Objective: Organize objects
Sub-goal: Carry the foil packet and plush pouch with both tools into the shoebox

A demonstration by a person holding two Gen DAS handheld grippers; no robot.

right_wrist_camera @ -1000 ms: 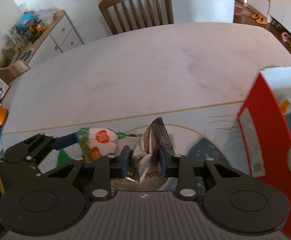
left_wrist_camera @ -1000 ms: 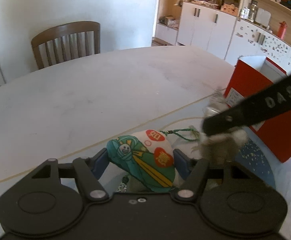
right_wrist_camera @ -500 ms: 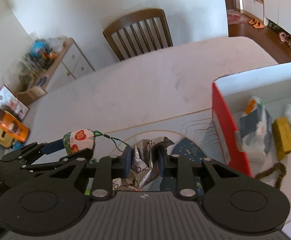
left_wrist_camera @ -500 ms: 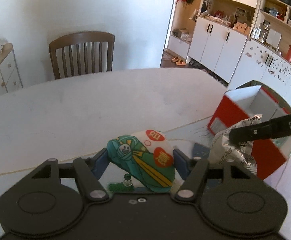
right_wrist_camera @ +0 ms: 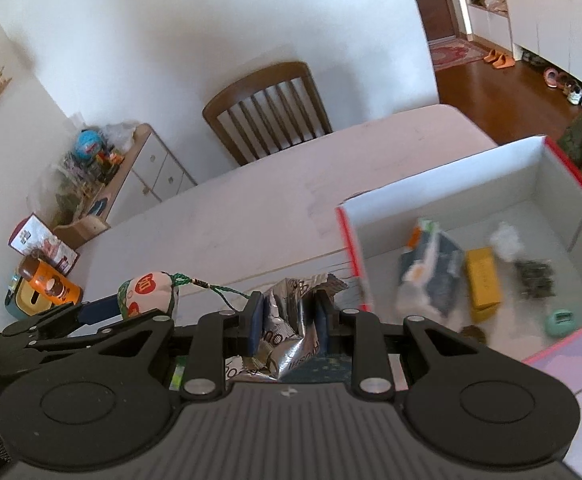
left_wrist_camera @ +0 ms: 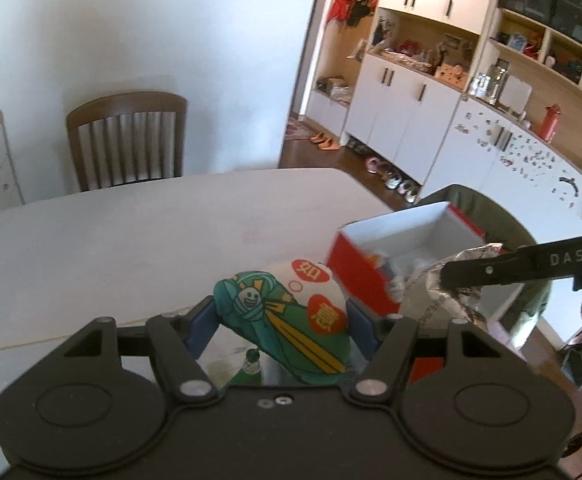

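The red box's (right_wrist_camera: pixel 443 196) contents are motion-blurred; one may be a tissue pack (right_wrist_camera: pixel 427 276).

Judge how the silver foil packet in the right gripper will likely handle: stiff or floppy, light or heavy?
The foil packet is crumpled between the right gripper's fingers, so it's probably floppy. It looks flattened and near empty, so it's likely light. Its shiny film may slip.
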